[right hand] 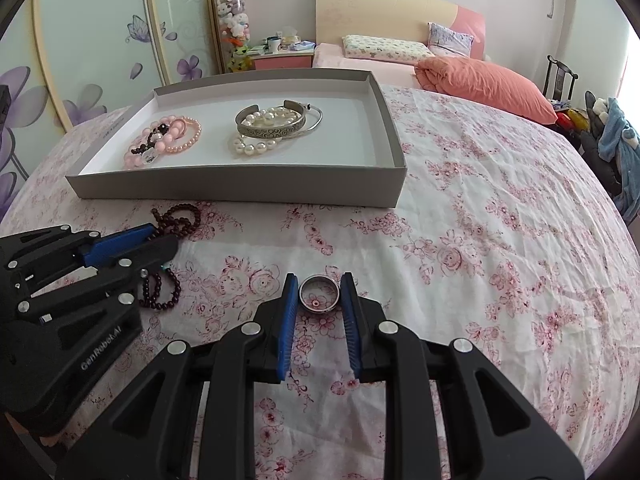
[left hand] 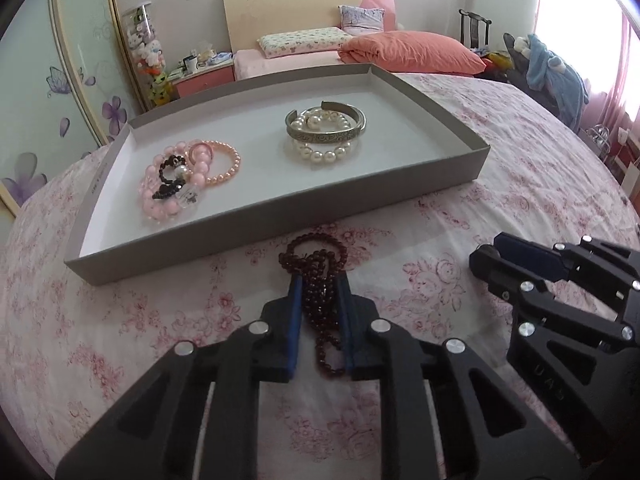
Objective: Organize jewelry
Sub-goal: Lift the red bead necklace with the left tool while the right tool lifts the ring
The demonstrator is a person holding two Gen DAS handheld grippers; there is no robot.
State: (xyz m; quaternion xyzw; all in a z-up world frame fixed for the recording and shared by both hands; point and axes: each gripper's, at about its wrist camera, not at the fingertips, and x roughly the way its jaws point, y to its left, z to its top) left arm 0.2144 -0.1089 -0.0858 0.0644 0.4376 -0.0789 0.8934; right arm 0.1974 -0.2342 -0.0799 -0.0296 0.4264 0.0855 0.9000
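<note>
Bedroom, floral bedspread. Left gripper clenched on dark bead strand: limp, light, best pinched mid-bunch. Right gripper grips silver ring: rigid, slick, held across its rim. Grey tray beyond holds bracelets. Strand's tail partly hidden under fingers.
</note>
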